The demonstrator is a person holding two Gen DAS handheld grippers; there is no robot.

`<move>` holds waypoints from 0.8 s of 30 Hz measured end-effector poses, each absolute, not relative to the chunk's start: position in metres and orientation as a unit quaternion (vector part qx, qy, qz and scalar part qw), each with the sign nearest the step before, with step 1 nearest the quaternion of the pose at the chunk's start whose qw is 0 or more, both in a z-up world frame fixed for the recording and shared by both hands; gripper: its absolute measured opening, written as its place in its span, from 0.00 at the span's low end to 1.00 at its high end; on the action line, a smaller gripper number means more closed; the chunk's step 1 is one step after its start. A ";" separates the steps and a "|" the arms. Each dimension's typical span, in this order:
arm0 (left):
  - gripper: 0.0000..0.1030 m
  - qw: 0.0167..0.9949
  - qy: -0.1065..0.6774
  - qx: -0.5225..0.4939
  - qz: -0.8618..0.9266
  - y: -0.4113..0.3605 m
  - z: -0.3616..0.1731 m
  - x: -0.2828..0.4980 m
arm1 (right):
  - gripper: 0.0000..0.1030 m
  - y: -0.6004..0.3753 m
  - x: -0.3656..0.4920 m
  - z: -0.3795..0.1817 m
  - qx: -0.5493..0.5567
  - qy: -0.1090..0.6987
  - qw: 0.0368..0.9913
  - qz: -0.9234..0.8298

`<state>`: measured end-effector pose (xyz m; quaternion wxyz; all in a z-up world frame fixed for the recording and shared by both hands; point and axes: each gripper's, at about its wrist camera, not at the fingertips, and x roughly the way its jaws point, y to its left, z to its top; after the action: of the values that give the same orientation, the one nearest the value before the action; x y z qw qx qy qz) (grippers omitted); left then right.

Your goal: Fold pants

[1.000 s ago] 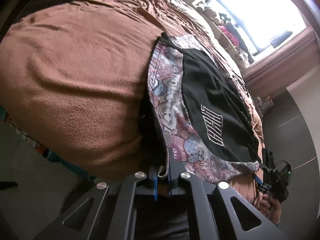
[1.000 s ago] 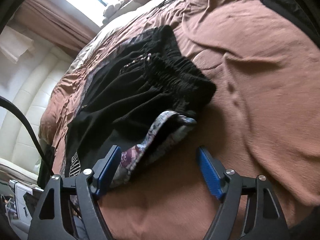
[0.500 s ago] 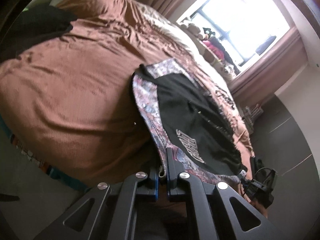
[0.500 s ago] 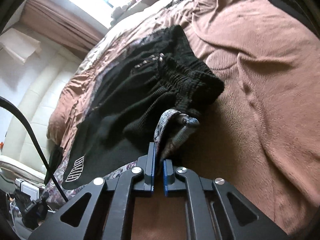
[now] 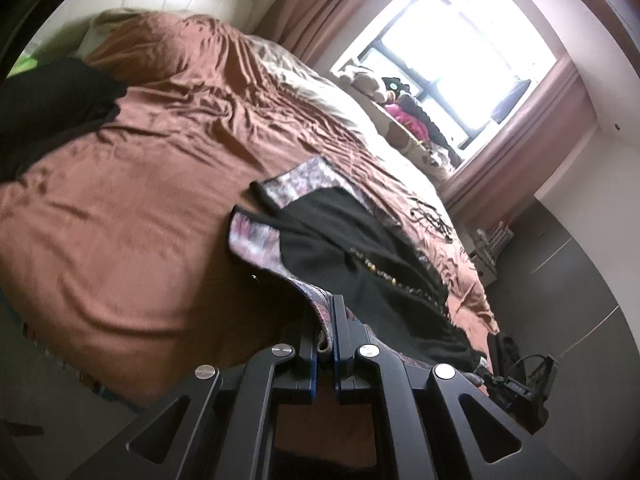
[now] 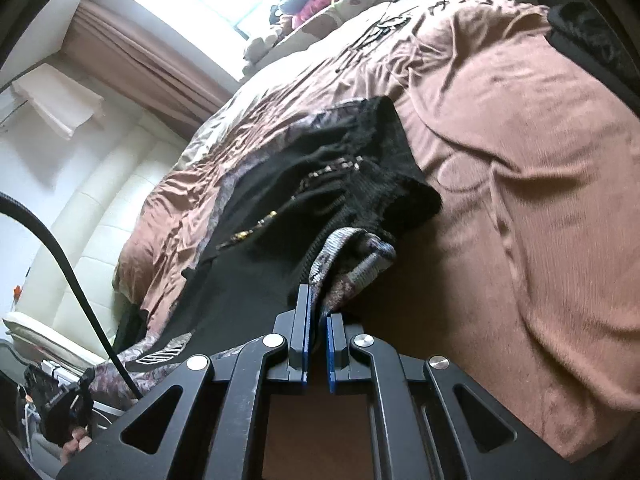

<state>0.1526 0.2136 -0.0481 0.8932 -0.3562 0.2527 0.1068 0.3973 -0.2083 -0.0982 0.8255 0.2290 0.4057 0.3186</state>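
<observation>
the pants lie near the bed's front edge. the left claw pinches the leg hem, the right claw pinches the waist end. lift both ends together and keep the cloth tight.

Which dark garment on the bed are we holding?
The black pants with patterned lining, mid-bed, pinched by both hand-held grippers; the plain black garment near the headboard lies untouched.
</observation>
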 end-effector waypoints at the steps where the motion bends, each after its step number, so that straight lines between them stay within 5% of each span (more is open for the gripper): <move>1: 0.05 0.894 0.251 -0.355 0.106 0.215 -0.046 0.156 | 0.03 -0.207 0.399 -0.095 0.229 0.403 0.827 0.319; 24: 0.05 0.904 0.254 -0.336 0.072 0.276 0.005 0.324 | 0.03 -0.169 0.472 -0.056 0.261 0.380 0.835 0.299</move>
<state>0.3243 0.2760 0.0048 0.9040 -0.3361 0.2541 0.0722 0.4717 -0.1690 -0.0559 0.8352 0.2613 0.3805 0.2991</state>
